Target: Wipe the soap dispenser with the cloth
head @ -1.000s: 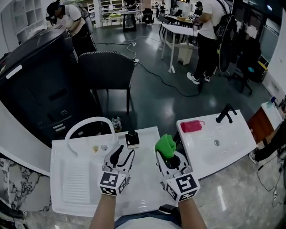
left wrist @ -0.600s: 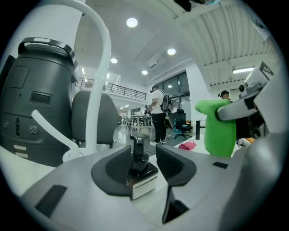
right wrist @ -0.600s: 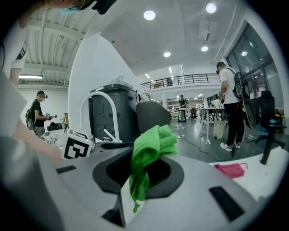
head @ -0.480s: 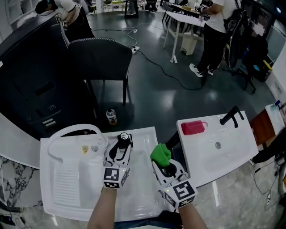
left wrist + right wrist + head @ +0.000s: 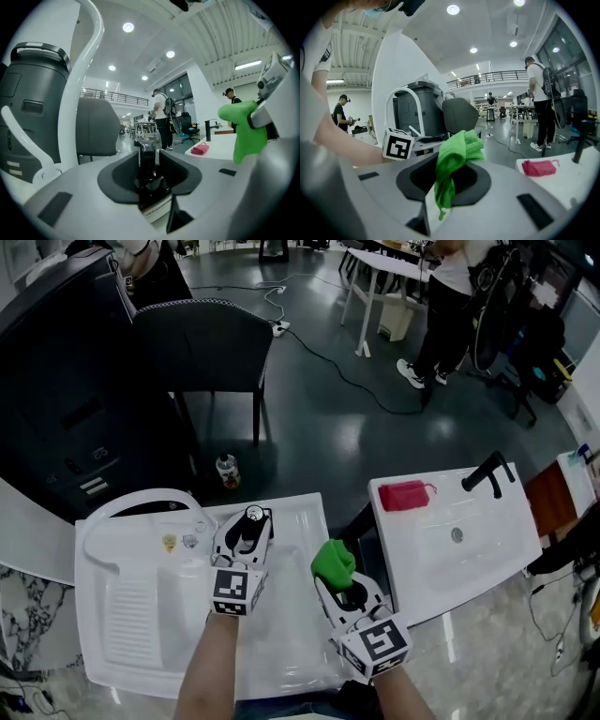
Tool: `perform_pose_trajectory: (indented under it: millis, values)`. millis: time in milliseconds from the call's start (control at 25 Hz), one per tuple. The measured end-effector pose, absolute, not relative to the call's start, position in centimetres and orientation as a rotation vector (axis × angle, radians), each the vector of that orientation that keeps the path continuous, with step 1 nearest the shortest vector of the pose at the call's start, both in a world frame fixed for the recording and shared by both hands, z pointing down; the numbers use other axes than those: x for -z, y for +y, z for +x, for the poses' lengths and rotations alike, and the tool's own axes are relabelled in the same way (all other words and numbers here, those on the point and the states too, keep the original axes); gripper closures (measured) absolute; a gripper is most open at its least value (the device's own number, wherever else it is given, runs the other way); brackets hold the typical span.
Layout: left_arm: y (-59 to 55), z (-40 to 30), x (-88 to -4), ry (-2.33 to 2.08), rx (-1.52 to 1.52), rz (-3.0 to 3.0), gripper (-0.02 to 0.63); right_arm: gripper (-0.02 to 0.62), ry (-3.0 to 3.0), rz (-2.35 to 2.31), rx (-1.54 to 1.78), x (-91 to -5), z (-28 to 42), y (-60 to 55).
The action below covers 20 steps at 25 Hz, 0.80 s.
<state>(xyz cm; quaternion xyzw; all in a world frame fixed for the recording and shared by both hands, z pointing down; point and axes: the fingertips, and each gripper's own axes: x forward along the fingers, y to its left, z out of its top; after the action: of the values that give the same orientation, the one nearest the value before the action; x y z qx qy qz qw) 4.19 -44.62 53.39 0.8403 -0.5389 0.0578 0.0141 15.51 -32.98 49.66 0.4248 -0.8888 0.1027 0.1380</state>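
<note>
Behind the soap dispenser [image 5: 251, 516] and white sink [image 5: 141, 615] stands a chair [image 5: 202, 343].

Round white ceiling lamps [image 5: 128, 27] are lighting both gripper views from the top, their edges curving into black corners. The head view is looking dim, with glare streaking the glossy dark floor [image 5: 375, 442].

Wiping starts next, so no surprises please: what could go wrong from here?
Left claw has just been closing on the soap dispenser between its jaws; a weak hold may let it tip once pushed. The green cloth hangs bunched from the right claw, so bare claw tips might strike the dispenser.
</note>
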Motion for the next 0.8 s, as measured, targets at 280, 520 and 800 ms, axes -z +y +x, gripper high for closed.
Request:
perform_pose_trajectory:
  millis: [280,520,800]
  values:
    - [-45.0,4.2,-53.4,-1.655,-0.142,2.59,0.501,0.52,-2.566,1.214,-0.308,-50.2,15.3,-32.0]
    - [-43.2,4.4,-51.5,-1.618,-0.084,2.6,0.502,0.52,-2.572,1.214,-0.298,-49.8,14.9,-31.5]
    - [-40.0,4.1,-46.3,-1.598,-0.059,2.66,0.502,0.52,-2.607,1.283,-0.305,-47.8,13.9,-30.8]
